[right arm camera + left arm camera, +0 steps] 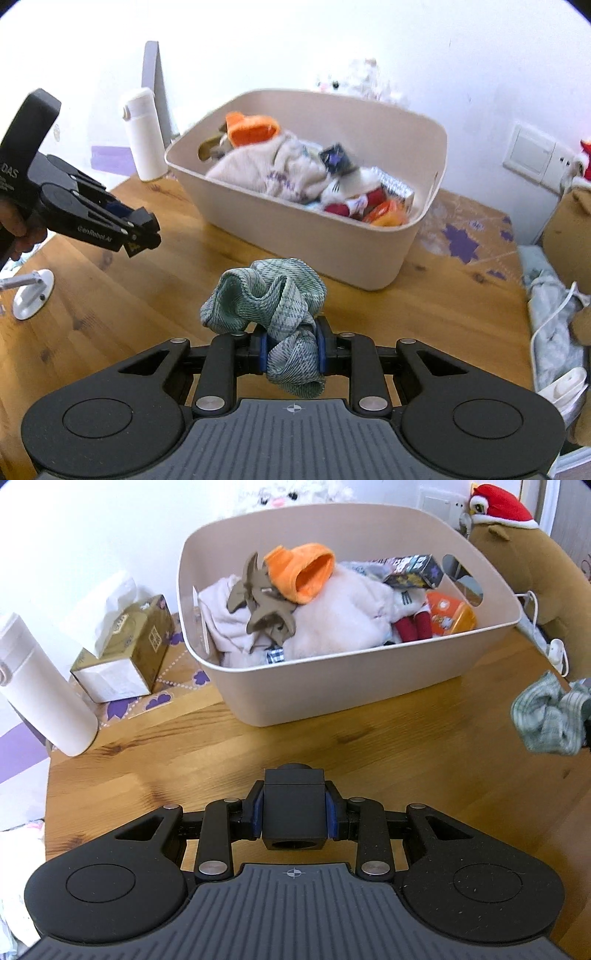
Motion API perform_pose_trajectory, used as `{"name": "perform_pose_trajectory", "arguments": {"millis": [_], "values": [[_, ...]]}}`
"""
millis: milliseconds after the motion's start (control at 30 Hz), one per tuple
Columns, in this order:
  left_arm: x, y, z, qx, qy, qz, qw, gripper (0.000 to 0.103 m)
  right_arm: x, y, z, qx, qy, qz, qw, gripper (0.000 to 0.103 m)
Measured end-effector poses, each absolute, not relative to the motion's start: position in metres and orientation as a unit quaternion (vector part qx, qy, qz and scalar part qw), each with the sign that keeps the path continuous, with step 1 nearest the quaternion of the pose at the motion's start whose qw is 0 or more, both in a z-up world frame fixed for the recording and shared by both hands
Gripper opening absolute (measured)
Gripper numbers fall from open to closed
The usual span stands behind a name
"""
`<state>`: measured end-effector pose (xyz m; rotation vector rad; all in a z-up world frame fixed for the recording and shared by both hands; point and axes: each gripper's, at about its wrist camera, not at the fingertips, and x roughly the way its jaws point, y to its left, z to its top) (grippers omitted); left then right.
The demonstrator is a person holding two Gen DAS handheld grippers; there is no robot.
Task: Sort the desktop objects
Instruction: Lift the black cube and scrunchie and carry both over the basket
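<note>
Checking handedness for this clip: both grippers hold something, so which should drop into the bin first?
Probably right. The right hand-held gripper grips the green scrunchie directly before the beige bin. The left hand-held gripper holds a black cube farther back.

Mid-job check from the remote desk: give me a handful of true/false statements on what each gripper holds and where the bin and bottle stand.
1. The right gripper has its jaws shut on the green scrunchie. True.
2. The left gripper holds an orange plush. False: it clamps a black cube; the orange plush lies in the beige bin.
3. The scrunchie is already inside the bin. False: it is held above the wooden table, short of the bin.
4. A white bottle stands upright beside the bin. True.
5. The bin is empty. False: it holds soft toys and small boxes.
</note>
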<state>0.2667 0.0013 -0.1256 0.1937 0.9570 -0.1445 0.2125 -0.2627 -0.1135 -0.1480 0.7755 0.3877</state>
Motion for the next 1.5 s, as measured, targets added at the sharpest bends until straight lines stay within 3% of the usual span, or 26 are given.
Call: {"name": "perform_pose_trajectory", "arguments": {"millis": [667, 1167, 1500], "values": [[0.262, -0.011, -0.048, 0.099, 0.415, -0.057, 0.903, 0.032, 0.22, -0.293, -0.03, -0.091, 0.276, 0.198, 0.936, 0.023], [0.325, -0.019, 0.021, 0.096, 0.358, -0.069, 0.926, 0.032, 0.271, -0.299, 0.01, -0.102, 0.22, 0.162, 0.957, 0.023], [0.373, -0.025, 0.024, 0.102, 0.349, -0.08, 0.928, 0.032, 0.313, -0.293, 0.011, -0.113, 0.205, 0.151, 0.96, 0.023]]}}
